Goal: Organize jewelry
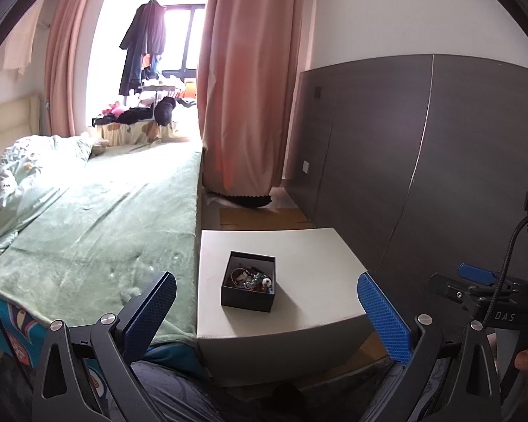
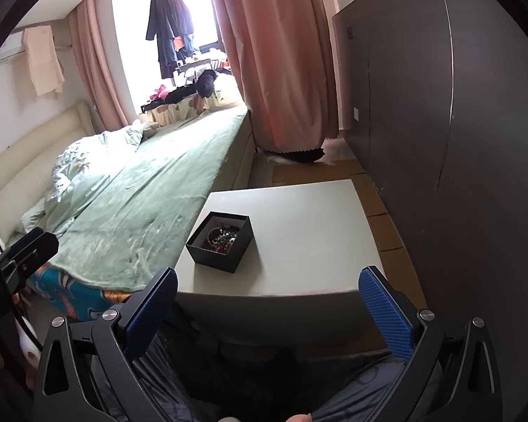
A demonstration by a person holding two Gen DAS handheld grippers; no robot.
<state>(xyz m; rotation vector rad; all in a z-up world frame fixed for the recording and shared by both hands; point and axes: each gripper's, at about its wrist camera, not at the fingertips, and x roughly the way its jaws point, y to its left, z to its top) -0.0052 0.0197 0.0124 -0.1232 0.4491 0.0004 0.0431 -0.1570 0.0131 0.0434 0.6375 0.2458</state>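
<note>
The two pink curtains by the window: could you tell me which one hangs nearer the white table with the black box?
The right-hand pink curtain, hanging beside the grey wardrobe; the other curtain hangs beyond the bed.

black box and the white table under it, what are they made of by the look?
Black box: likely rigid cardboard, matte; thin straight walls, crisp corners, no shine. White table: top looks padded leatherette or smooth laminate, cannot tell which; a stitch-like seam runs along the front edge, surface is dull and even.

Jewelry [image 1: 251, 277] in box [image 1: 247, 301] perhaps beads, too small to tell
</note>
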